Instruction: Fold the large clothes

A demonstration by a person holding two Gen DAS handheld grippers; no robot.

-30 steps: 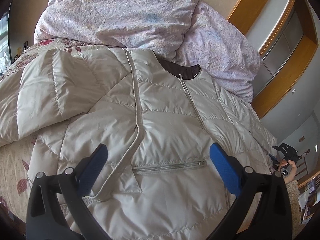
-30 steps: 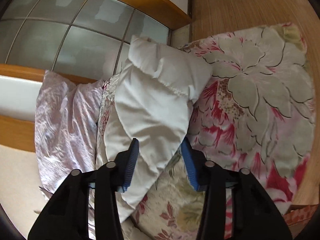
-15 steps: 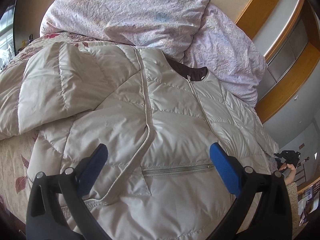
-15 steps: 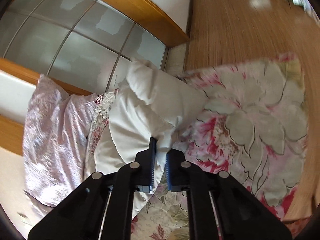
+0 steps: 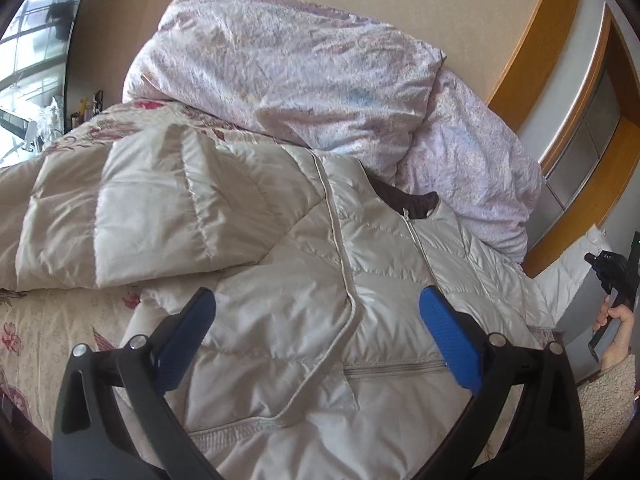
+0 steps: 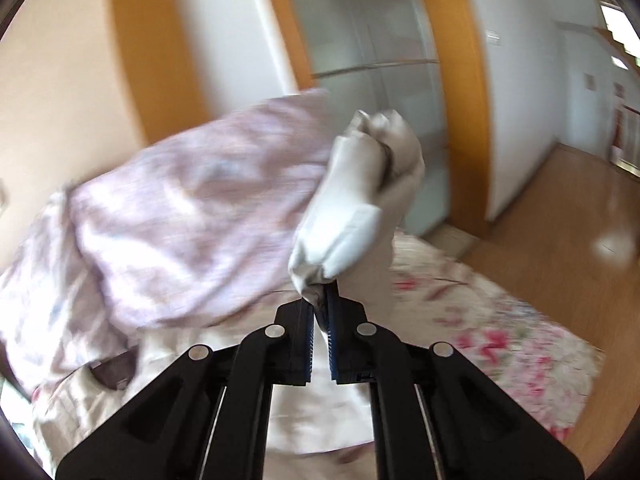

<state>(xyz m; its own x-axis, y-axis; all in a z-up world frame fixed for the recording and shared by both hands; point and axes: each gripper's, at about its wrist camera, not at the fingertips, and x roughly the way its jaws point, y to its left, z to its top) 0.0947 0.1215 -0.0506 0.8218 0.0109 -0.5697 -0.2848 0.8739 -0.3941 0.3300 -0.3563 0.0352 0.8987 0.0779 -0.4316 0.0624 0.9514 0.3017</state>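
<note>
jacket (image 5: 304, 320): beige, quilted, zipped | sleeve (image 6: 360, 196): lifted, pinched by right gripper (image 6: 320, 304)

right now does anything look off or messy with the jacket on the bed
Nothing damaged. The beige puffer jacket lies zipped, front up, one sleeve folded across. The other sleeve is off the bed, bunched, pinched in the right gripper. The left gripper is open above the jacket.

A beige wall (image 5: 460, 8) rises behind the bed. Orange wooden frames (image 6: 464, 80) border frosted glass panels (image 6: 372, 40). Daylight gleams on the wooden floor (image 6: 560, 216).
</note>
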